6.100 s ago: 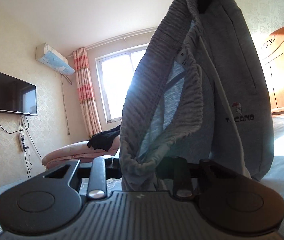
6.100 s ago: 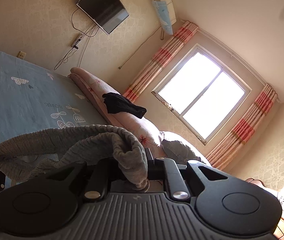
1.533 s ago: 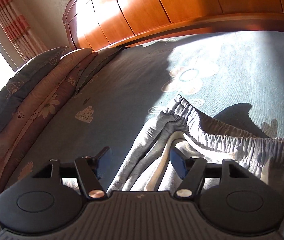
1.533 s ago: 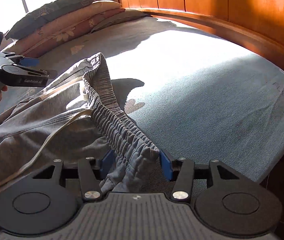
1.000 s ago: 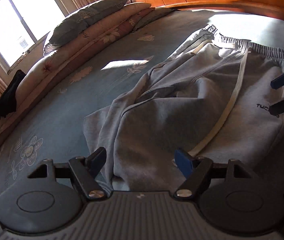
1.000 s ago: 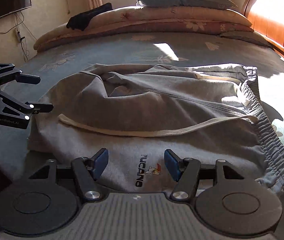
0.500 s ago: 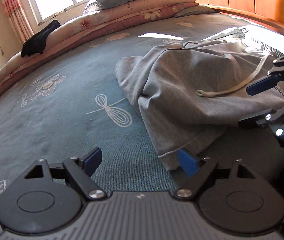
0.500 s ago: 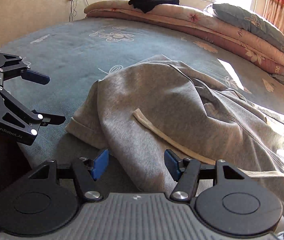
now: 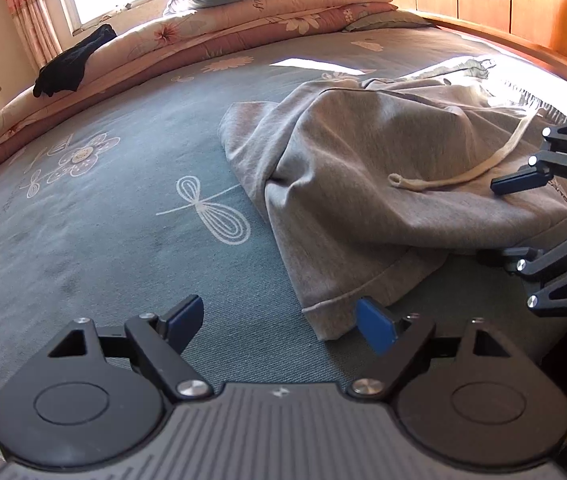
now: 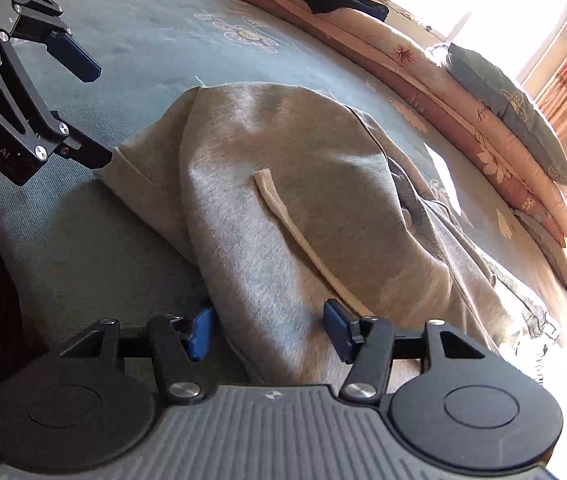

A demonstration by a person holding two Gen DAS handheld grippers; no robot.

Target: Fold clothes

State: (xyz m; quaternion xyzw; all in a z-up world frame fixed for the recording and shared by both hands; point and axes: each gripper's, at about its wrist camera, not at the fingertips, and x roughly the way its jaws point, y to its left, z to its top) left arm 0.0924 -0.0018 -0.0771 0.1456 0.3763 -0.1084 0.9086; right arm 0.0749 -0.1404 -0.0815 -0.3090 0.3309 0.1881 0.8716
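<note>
Grey sweatpants (image 9: 367, 168) lie crumpled on the blue bed, a cream drawstring (image 9: 459, 176) across them, the elastic waistband in sun at the far right. My left gripper (image 9: 279, 320) is open low at the near hem of a leg; its right pad touches the cuff corner. My right gripper (image 10: 267, 334) is open with a fold of the pants (image 10: 283, 184) between its pads, beside the drawstring (image 10: 303, 240). Each gripper shows in the other's view: the right gripper (image 9: 499, 216) at the right edge, the left gripper (image 10: 95, 112) at the hem.
The blue flower-print bedsheet (image 9: 103, 216) stretches left and far. Folded quilts and a pillow (image 9: 267, 4) line the far side, with a black garment (image 9: 71, 60) on them. A wooden headboard (image 9: 523, 12) runs along the right. The bed's near edge drops off beneath my grippers.
Both grippers have released the waistband and swung along the pants to the leg end. In the last half second both moved closer to the cloth; both stay open.
</note>
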